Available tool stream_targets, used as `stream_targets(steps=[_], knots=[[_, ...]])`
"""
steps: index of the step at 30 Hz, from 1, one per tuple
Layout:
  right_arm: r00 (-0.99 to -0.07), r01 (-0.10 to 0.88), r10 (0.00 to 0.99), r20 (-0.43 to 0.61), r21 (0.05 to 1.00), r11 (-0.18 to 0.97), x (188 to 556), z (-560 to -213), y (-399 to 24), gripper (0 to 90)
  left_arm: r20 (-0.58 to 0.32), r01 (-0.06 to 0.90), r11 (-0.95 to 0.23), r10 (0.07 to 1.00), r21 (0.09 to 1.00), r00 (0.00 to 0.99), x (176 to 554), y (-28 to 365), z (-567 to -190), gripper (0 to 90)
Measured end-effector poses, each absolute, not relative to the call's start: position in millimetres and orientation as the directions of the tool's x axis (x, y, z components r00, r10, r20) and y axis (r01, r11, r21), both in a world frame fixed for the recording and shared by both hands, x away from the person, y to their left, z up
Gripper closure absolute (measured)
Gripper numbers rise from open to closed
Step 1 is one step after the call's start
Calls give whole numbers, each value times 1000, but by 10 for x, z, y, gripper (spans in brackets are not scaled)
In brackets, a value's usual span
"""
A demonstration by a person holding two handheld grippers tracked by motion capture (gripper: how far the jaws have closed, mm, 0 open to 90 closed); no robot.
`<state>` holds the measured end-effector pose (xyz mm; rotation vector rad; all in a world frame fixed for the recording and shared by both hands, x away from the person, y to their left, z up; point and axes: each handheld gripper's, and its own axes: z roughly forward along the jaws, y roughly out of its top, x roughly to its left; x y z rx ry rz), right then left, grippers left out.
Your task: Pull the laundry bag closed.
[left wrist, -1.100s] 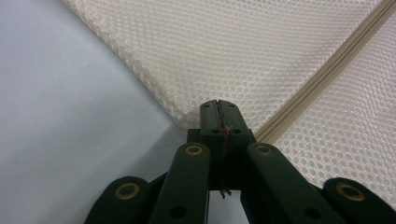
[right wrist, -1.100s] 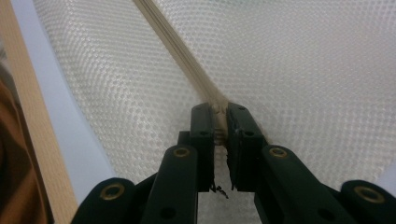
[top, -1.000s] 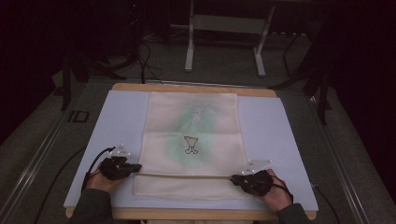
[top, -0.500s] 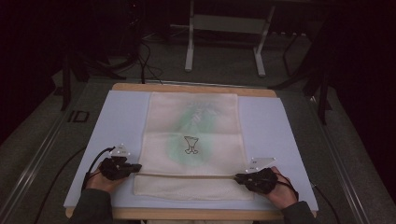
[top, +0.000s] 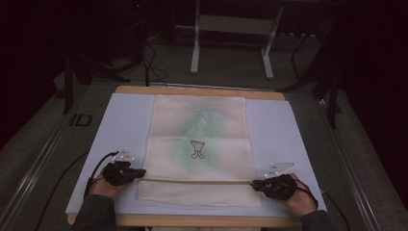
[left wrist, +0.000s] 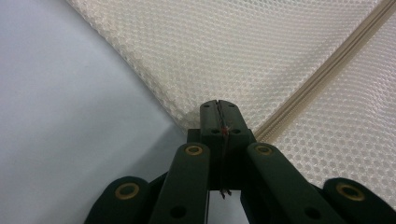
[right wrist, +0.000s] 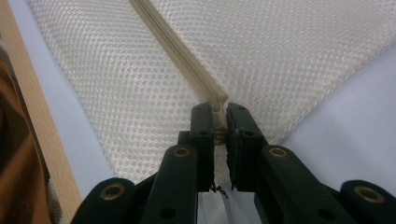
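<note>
On the blue mat (top: pixel 125 120), a cream mesh bag (top: pixel 199 144) lies flat.

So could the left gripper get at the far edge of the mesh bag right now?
Probably not yet: the left gripper is shut on the mesh bag at its near fold; nothing lies between, so only that grip stops it.

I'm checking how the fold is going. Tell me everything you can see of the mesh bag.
The mesh bag is cream honeycomb netting with a faint green print and a dark outlined figure at its middle. It lies flat on the pale blue mat, its near part folded along a beige zipper band. The left tool and right tool each pinch one end of that band.
</note>
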<state>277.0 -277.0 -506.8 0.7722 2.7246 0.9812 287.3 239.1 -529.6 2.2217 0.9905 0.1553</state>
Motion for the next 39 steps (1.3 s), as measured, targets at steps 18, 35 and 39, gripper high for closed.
stream_targets(steps=[18,35,39], knots=[[-844,446,529,89,665,599,2783,-5126,-2789,691,-153,602,-482,686,636,711,2871,2386,-5284,890],[-732,507,673,104,744,436,2861,-5143,-2936,535,-122,579,-466,700,669,704,2855,2429,-5240,829],[-707,525,699,111,744,413,2878,-5183,-2980,536,-101,580,-441,731,685,675,2850,2461,-5225,804]])
